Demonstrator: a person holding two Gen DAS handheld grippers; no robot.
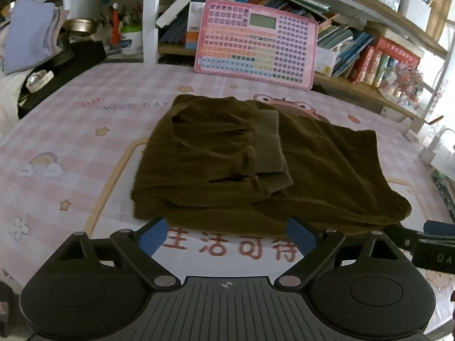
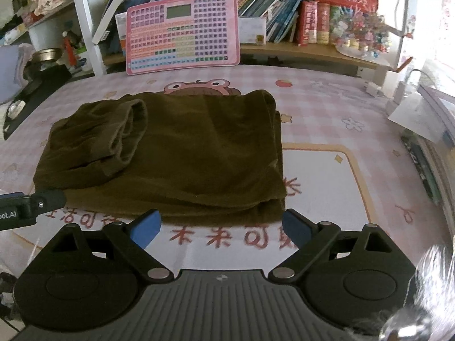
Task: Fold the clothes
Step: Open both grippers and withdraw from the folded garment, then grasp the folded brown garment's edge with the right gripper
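the dark olive-brown garment (image 1: 256, 164) lay folded in a thick, roughly rectangular bundle in the middle of the pink checked cartoon tablecloth (image 1: 85, 153), partly covering a printed frog-like face and sitting just above a row of red printed characters. a ribbed cuff or hem (image 1: 273, 142) was folded over on top of the bundle, toward its left half; in the right wrist view the same ribbed edge (image 2: 128, 133) sat at the upper left of the cloth. whether the garment was a sweater or trousers was hard to tell from these fisheye views.

the left gripper (image 1: 227, 236) hovered just at the near edge of the bundle with its blue-padded fingers (image 1: 152, 234) spread wide and nothing between them. the right gripper (image 2: 220, 227) was placed the same way, at the near right edge of the garment, its blue fingers (image 2: 295, 228) set wide apart and empty. each gripper's black body showed at the side of the other's view, so the two were close beside one another.

behind the garment a pink tablet-like board with coloured keys and a small screen (image 1: 256, 42) leaned upright against a bookshelf (image 1: 355, 51) crowded with books. a metal bowl (image 1: 81, 25) stood at the far left, near a folded pale lilac cloth (image 1: 28, 34).
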